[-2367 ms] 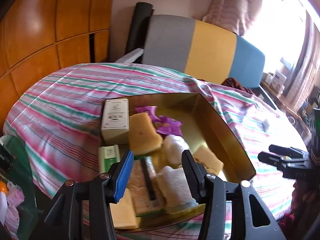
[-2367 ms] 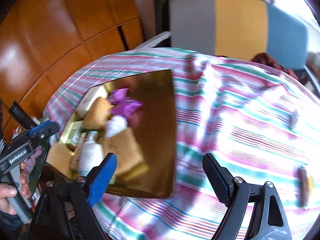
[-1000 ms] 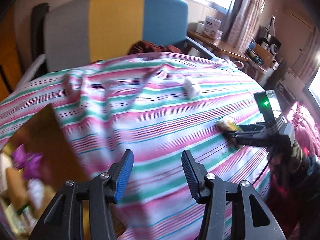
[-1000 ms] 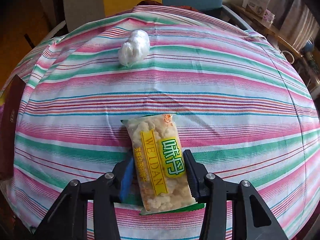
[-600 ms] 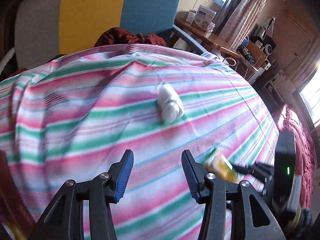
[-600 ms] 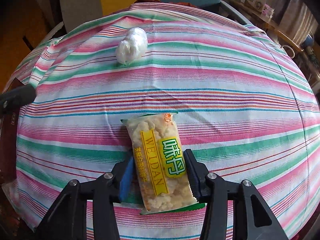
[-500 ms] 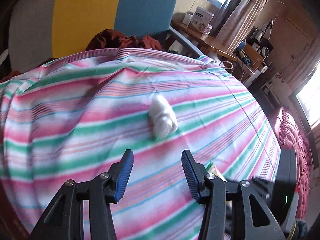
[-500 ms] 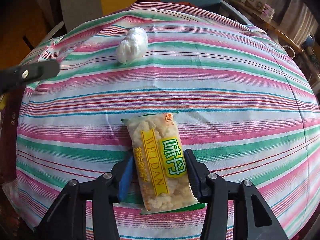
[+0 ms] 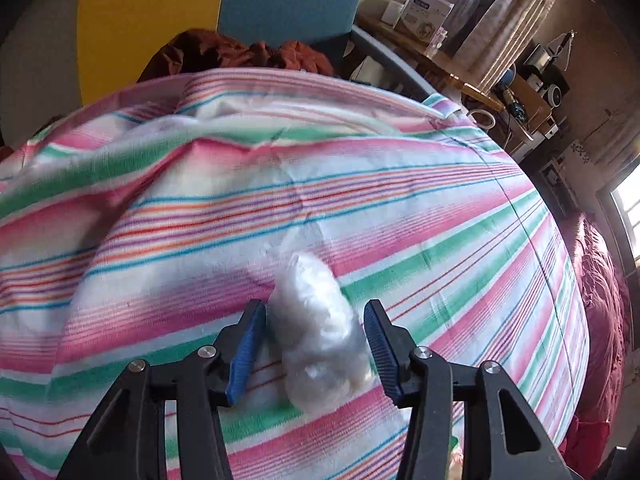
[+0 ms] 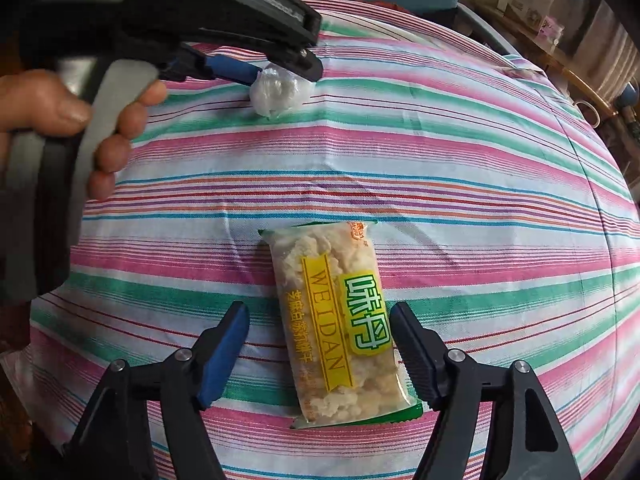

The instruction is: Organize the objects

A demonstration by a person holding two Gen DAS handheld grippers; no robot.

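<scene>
Left gripper point(image 9: 314, 354) is straddling the white plastic-wrapped ball point(image 9: 320, 332), jaws just narrowing, not gripping; centre it, then squeeze gently. Right gripper point(image 10: 320, 344) is opening off the WEIDAN snack packet point(image 10: 340, 320).

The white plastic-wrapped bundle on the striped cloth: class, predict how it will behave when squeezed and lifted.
The bundle looks like soft stuffing in thin crinkly film, so it will probably squash rather than resist. It seems light for its size. Its rounded shape and glossy wrap suggest it may slip or roll on the striped cloth if the left hand-held gripper, open around it, closes off-centre.
</scene>
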